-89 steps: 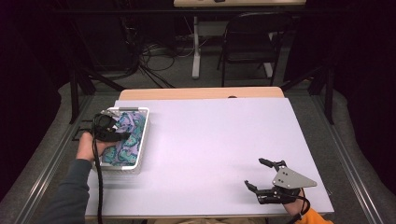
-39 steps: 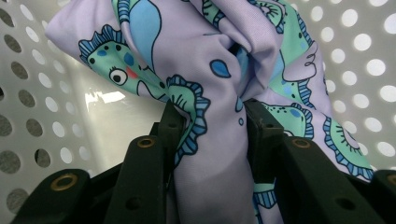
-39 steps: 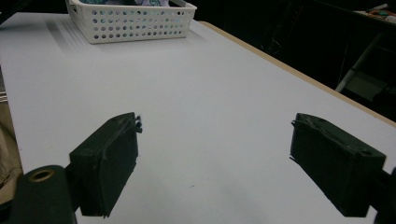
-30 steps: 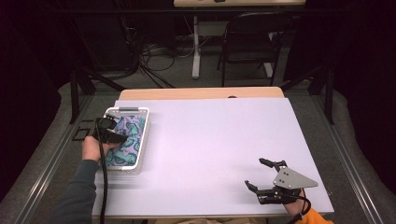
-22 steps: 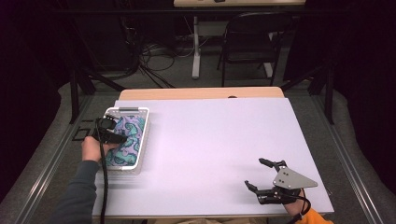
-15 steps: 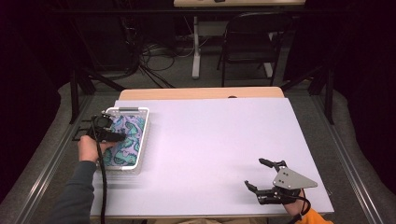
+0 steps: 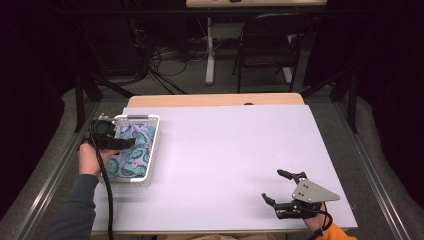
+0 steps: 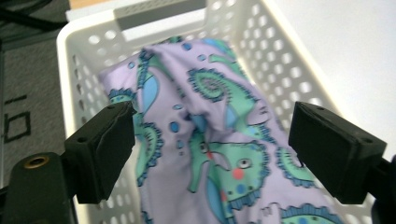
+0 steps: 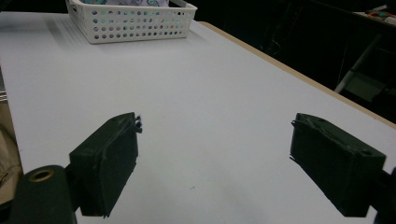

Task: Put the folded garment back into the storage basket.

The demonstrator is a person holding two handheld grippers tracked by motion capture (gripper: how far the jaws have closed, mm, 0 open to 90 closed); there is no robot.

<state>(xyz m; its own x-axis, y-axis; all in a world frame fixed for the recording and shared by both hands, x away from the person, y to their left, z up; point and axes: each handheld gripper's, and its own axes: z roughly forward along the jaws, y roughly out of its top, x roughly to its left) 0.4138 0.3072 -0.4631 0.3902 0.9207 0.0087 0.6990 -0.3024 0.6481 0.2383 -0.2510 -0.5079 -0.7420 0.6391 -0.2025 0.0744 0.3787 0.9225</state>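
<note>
No legible text or labels

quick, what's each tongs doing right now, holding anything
left tongs: just opened, holding nothing, above the patterned cloth in the white basket
right tongs: open, holding nothing

Surface: white table (image 7: 225,160) with a tan wooden edge along its far side.
Left edge: white perforated basket (image 7: 152,145) stands directly on the table top, near the far left corner.
Basket contents: patterned lilac and green cloth (image 8: 210,140), lying crumpled inside.
Near right corner: right gripper (image 7: 277,187) rests on the table top.
</note>
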